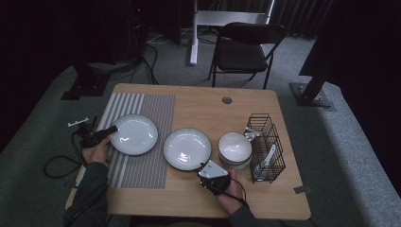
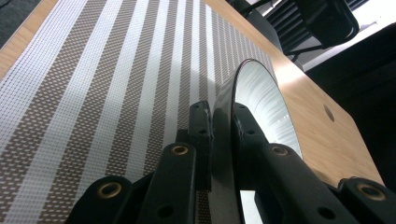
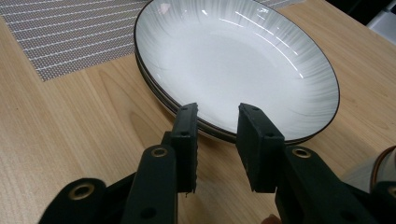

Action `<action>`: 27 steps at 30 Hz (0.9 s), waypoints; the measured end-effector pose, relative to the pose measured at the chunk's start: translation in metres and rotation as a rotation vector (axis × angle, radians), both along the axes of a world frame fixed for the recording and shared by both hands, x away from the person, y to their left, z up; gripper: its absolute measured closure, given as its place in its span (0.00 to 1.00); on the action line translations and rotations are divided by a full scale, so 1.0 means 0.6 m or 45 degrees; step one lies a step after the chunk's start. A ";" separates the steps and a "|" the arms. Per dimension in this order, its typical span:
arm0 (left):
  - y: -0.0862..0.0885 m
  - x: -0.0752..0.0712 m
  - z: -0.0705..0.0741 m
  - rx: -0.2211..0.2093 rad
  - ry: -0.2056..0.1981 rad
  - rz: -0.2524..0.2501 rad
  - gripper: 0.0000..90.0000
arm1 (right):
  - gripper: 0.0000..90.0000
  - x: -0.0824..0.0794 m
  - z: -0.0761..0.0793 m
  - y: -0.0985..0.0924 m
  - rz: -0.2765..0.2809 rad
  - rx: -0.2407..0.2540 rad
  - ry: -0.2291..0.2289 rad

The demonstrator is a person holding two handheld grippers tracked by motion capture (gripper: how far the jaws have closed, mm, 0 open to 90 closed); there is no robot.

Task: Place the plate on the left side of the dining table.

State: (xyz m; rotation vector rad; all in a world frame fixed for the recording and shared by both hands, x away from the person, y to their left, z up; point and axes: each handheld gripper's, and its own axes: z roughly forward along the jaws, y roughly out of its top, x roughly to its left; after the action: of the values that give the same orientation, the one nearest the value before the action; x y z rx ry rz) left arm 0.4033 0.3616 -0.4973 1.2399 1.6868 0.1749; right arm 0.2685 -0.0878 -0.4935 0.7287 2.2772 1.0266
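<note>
A: What's around the plate (image 1: 134,134) on the striped mat (image 1: 146,109)?
B: The left gripper (image 1: 108,130) is clenched on its rim. Beside it, on bare wood, sits a stack of two plates (image 1: 187,148); the right gripper (image 1: 206,166) hangs at its near edge, jaws parted and empty.
A: Anything in the way?
B: Further right, stacked bowls (image 1: 234,149) – count unclear – touch one wire rack (image 1: 266,147). One chair (image 1: 246,47) stands beyond the table (image 1: 198,198)

We see a wooden table (image 1: 198,198) on grey carpet (image 1: 331,142). Behind it stands a black folding chair (image 1: 243,49), beside a white post (image 1: 194,33). Dark curtains (image 1: 302,14) close the dim room, and cables (image 1: 151,66) trail across the floor.
</note>
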 end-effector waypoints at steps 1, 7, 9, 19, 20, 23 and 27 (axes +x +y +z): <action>0.000 0.000 -0.001 0.006 0.003 0.002 0.91 | 0.76 0.000 0.000 0.000 0.001 -0.001 0.000; -0.001 0.005 -0.007 0.109 0.024 -0.001 0.93 | 0.76 0.000 0.000 0.001 0.000 -0.001 0.001; -0.003 0.007 -0.008 0.150 0.031 0.003 0.94 | 0.75 0.000 -0.001 0.000 0.003 -0.006 0.003; -0.013 0.014 -0.020 0.332 0.077 -0.007 0.89 | 0.74 -0.001 -0.002 0.000 0.005 -0.014 0.004; -0.013 0.014 -0.020 0.332 0.077 -0.007 0.88 | 0.74 -0.001 -0.002 0.000 0.005 -0.014 0.004; -0.014 0.016 -0.027 0.359 0.092 -0.003 0.87 | 0.74 0.000 -0.003 -0.001 0.008 -0.020 0.005; -0.017 0.014 -0.025 0.385 0.101 0.001 0.86 | 0.73 0.000 -0.003 -0.001 0.006 -0.023 0.009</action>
State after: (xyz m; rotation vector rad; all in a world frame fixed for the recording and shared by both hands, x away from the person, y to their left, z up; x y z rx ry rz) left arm 0.4119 0.3515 -0.5124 1.4851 1.7751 0.3979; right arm 0.2684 -0.0887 -0.4956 0.7209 2.2922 1.0063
